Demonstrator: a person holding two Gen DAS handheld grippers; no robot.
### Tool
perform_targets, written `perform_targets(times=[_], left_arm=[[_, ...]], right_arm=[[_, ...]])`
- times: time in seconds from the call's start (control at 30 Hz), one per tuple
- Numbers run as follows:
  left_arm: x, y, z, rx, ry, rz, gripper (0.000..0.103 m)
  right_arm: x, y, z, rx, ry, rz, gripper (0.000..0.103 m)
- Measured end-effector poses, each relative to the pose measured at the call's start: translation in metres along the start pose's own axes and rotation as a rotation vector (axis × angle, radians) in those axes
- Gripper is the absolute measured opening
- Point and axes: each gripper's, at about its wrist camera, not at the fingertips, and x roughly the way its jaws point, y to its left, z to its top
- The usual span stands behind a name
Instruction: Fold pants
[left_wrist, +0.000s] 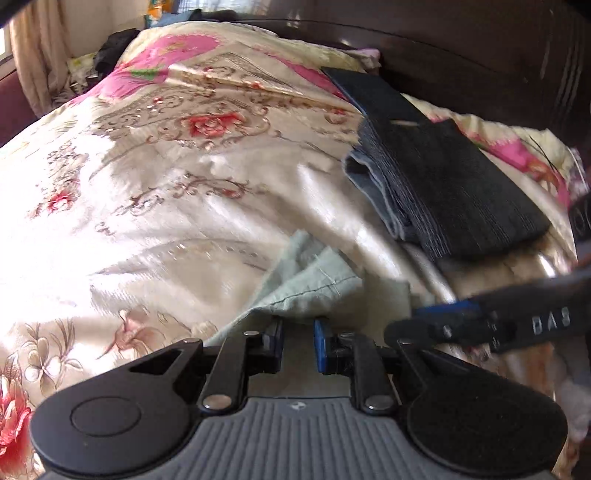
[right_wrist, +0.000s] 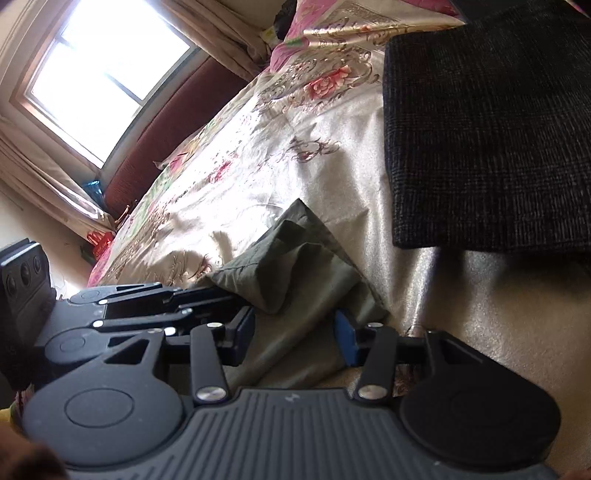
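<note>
Pants (left_wrist: 314, 284), pale green, crumpled on floral bedspread (left_wrist: 177, 192) at near edge of bed, just before both tools. Left hand-held gripper (left_wrist: 298, 345) low over pants, jaws narrow with a gap between pads, cloth under that gap; grip on cloth not clear. Right hand-held gripper (right_wrist: 295, 332) tilted, jaws about half apart, a fold of pants between pads, pads not pressing on it. In left wrist view, right tool reaching in from right, just beside left one. Dark folded stack (left_wrist: 461, 192) farther back on bedspread, well apart from pants. Window (right_wrist: 99, 74) and curtains (right_wrist: 221, 33) beyond bed.
</note>
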Motion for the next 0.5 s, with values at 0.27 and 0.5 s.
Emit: perform_targets(times=[0.27,0.5], left_arm=[[-0.006,0.022,0.003,-0.150,-0.054,0.053,0.035],[-0.063,0.005,-0.056,-0.081,-0.024,0.069,0.037]], right_arm=[[0.003,-0.004,0.003,0.056,-0.023,0.007,0.049],[-0.006,-0.005,0.004,0.109,-0.048,0.048,0.004]])
